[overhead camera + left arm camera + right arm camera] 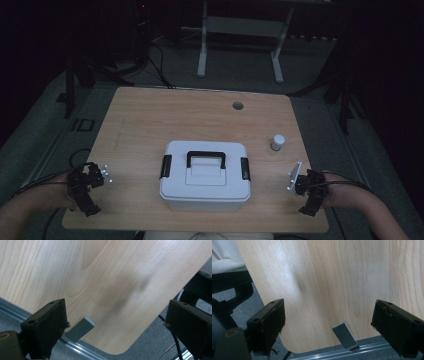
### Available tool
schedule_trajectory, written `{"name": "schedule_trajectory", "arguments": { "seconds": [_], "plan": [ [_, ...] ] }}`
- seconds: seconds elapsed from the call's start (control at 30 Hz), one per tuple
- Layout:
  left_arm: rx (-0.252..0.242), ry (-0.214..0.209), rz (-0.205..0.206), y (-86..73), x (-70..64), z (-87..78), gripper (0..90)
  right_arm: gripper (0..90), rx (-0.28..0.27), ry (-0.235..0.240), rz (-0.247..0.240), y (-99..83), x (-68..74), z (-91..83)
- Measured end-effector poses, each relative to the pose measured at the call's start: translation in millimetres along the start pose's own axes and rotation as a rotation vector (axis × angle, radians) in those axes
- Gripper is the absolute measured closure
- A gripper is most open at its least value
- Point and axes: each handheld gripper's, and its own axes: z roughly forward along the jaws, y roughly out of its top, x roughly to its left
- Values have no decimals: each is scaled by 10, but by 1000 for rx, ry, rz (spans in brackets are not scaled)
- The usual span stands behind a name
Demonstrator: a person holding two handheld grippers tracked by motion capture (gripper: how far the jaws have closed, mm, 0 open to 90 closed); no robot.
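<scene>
A white storage box [205, 192] with a black handle [205, 156] and two black side latches sits closed on the wooden table [150, 120], near the front middle. A small white-capped vial [278, 142] stands to its right. My left gripper [90, 206] hovers over the table's near left corner, well left of the box. Its jaws [116, 307] are wide open over bare wood. My right gripper [309, 208] hovers over the near right corner, and its jaws [329, 305] are also wide open with nothing between them.
A round cable hole [238, 105] lies at the table's back. A grey bracket [345, 335] and a metal rail show under the table's edge. A white desk frame [240, 35] stands on the dark floor beyond. A chair armrest [234, 287] sits near the right corner.
</scene>
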Motion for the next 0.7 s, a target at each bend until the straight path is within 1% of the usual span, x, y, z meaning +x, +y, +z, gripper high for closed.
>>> {"name": "schedule_trajectory", "arguments": {
  "seconds": [0.03,0.07,0.13,0.17,0.2,0.23,0.27,0.33,0.37,0.4,0.43,0.5,0.53,0.6,0.63,0.7],
  "plan": [
    [0,0,0,0,0,0,41,114,0,0,0,0,0,0],
    [3,10,-1,-7,-6,10,41,114,1,0,-1,4,2,0],
    [5,7,-2,-9,-1,12,41,114,-7,-3,-1,13,0,-3],
    [-2,10,-3,-11,-10,11,41,114,-10,-2,-1,17,0,-6],
    [-8,3,-5,-8,-12,6,41,114,-13,-11,-3,31,-1,-9],
    [-8,-1,1,-4,-17,-1,41,114,-16,-10,-7,37,0,-6],
    [-8,6,6,2,-23,-5,41,114,-15,-13,-15,43,4,-5],
    [-7,-4,2,8,-28,-10,41,114,-7,-18,-20,54,7,3],
    [-3,5,9,13,-35,-15,41,114,-2,-23,-25,56,10,4],
    [-2,5,11,18,-37,-23,41,114,-2,-27,-28,56,8,1],
    [-3,-5,10,22,-37,-33,41,114,-5,-26,-23,54,2,-4],
    [-3,3,22,38,-45,-58,42,114,-3,-34,-22,50,0,-18],
    [-6,-6,21,47,-50,-72,42,114,-2,-36,-22,47,-5,-26],
    [-6,-1,29,70,-63,-96,47,114,-5,-45,-23,44,-12,-46],
    [-8,-9,28,81,-71,-107,47,114,-6,-43,-19,45,-14,-56],
    [-7,2,40,105,-87,-125,47,114,-8,-52,-27,49,-11,-74]
  ]
}}
